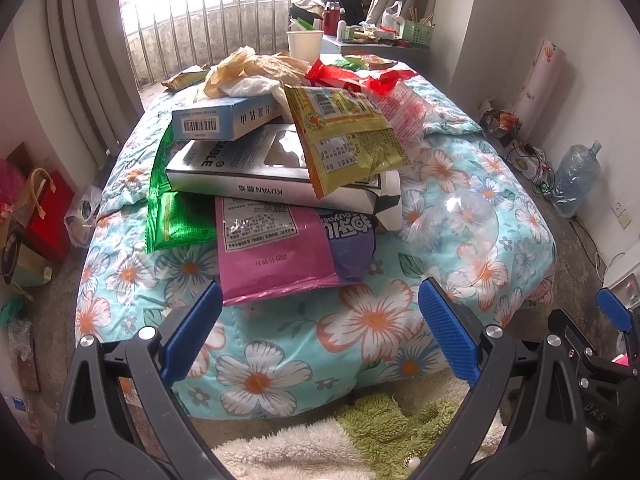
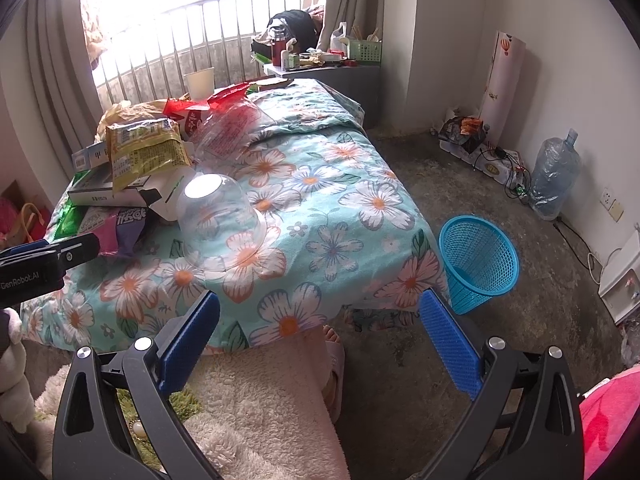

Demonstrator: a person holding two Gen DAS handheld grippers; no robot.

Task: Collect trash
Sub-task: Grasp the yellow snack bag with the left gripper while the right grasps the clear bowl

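Note:
Trash is heaped on a flower-print quilt (image 1: 372,320): a pink and purple snack bag (image 1: 280,248), a green bag (image 1: 180,216), a white box (image 1: 256,176), a blue medicine box (image 1: 224,118), a yellow packet (image 1: 348,136), a red wrapper (image 1: 352,76) and crumpled paper (image 1: 248,68). A clear plastic dome lid (image 2: 220,220) lies beside the pile. My left gripper (image 1: 320,320) is open, just short of the pink bag. My right gripper (image 2: 320,328) is open and empty over the quilt's near edge. A blue mesh bin (image 2: 478,260) stands on the floor to the right.
A white paper cup (image 1: 305,45) stands at the quilt's far end. Behind it a cluttered grey table (image 2: 332,68) meets the window rail. A water jug (image 2: 554,176) and cables lie by the right wall. Gift bags (image 1: 48,216) crowd the left floor. A person's slippered foot (image 2: 332,344) shows below.

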